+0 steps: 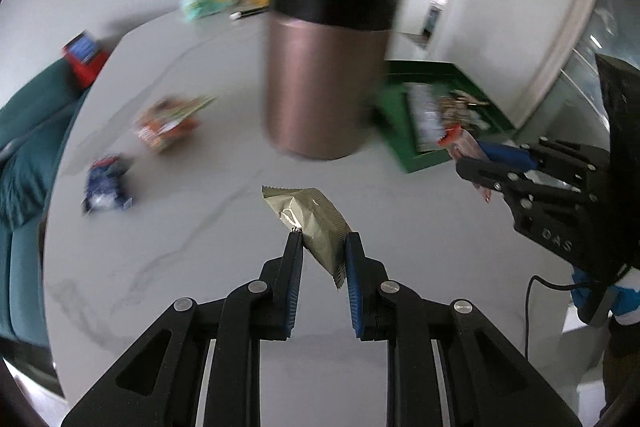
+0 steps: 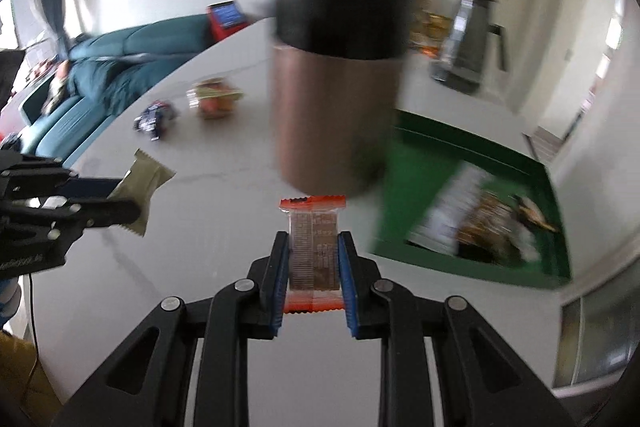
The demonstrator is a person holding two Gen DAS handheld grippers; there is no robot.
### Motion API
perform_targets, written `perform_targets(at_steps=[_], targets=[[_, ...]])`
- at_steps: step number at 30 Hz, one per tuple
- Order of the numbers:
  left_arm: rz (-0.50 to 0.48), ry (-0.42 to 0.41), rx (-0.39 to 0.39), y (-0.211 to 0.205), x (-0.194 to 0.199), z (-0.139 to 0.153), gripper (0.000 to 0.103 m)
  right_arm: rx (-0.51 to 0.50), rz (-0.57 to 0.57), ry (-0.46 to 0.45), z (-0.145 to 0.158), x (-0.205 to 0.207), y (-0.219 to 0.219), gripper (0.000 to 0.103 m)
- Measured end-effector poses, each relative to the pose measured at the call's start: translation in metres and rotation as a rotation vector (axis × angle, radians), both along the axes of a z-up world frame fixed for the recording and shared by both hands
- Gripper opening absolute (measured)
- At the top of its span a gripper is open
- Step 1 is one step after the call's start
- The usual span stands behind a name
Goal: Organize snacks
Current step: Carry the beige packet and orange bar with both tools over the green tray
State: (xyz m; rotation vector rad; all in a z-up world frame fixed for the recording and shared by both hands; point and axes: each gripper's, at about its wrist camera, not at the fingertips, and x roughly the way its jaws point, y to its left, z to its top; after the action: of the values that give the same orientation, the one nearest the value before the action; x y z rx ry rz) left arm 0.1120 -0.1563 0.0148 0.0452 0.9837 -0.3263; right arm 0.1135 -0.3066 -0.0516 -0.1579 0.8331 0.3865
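The left gripper [image 1: 322,241] is closed on a crinkled gold packet [image 1: 308,215], which juts forward and up from between its fingertips, clear of the white table [image 1: 200,247]. The right gripper [image 2: 313,243] pinches a clear bar wrapper with orange ends [image 2: 313,247] lengthwise between its pads. Ahead of both stands a copper canister with a black lid [image 1: 326,67], blurred. To its right lies a green tray [image 2: 440,155] already holding snack packs. A blue packet [image 1: 106,189] and an orange packet [image 1: 166,125] lie well apart on the left.
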Motion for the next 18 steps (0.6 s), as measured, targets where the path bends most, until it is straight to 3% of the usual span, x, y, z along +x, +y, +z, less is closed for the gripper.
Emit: perform_targets(at_steps=[3, 6, 12, 18], targets=[[-0.048, -0.027, 0.004, -0.039, 0.008, 0.007, 0.017, -0.001, -0.069, -0.019, 0.005, 0.006, -0.042, 0.000], [-0.085, -0.046, 0.008, -0.080, 0.021, 0.012, 0.010, 0.005, -0.132, -0.035, 0.010, 0.016, -0.083, 0.000], [-0.092, -0.071, 0.011, -0.144, 0.054, 0.014, 0.010, 0.020, -0.197, -0.051, 0.009, 0.046, -0.151, 0.000], [-0.041, -0.050, 0.015, -0.186, 0.101, 0.002, 0.010, 0.030, -0.196, 0.008, -0.022, 0.089, -0.185, 0.000]])
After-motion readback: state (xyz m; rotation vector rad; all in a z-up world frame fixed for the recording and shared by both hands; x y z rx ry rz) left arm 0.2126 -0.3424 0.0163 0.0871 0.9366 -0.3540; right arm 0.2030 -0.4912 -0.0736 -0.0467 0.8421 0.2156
